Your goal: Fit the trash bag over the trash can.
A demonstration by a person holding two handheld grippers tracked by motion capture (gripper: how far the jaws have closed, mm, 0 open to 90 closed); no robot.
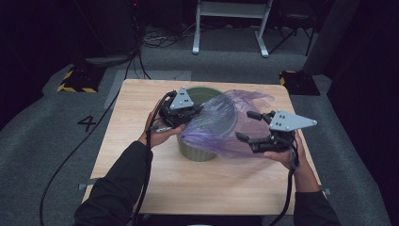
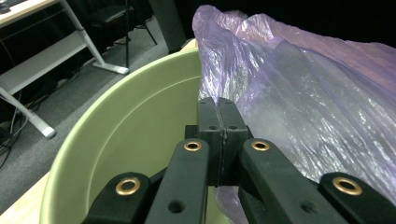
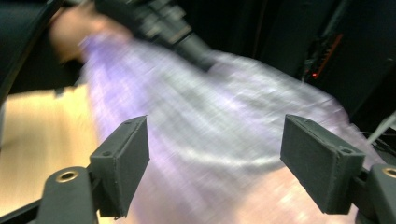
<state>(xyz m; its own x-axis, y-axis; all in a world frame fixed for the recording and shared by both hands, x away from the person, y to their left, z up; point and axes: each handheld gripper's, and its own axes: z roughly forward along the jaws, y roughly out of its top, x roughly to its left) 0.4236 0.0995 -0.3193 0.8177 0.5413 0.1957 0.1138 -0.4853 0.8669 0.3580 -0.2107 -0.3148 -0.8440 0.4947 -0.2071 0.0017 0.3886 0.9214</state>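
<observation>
— Jaws first: our left gripper [image 1: 188,114] has them pressed together on a pinch of the purple plastic bag [image 1: 221,123] at the rim of the green bin [image 1: 195,151]; the left gripper view shows the pads meeting with film caught between them. Our right gripper [image 1: 248,126] has its jaws spread wide, nothing pressed by either pad.

— Where do we see the bag?

— Draped over the bin's mouth and spilling toward our right hand [image 1: 282,155], mid-surface [image 1: 141,183]. From above we read that whole layout, both hands either side. The left gripper view adds the bin's pale green inner wall [image 2: 135,135]. The right gripper view, blurred, looks across the bag [image 3: 210,140] at our left gripper [image 3: 154,23] beyond.
</observation>
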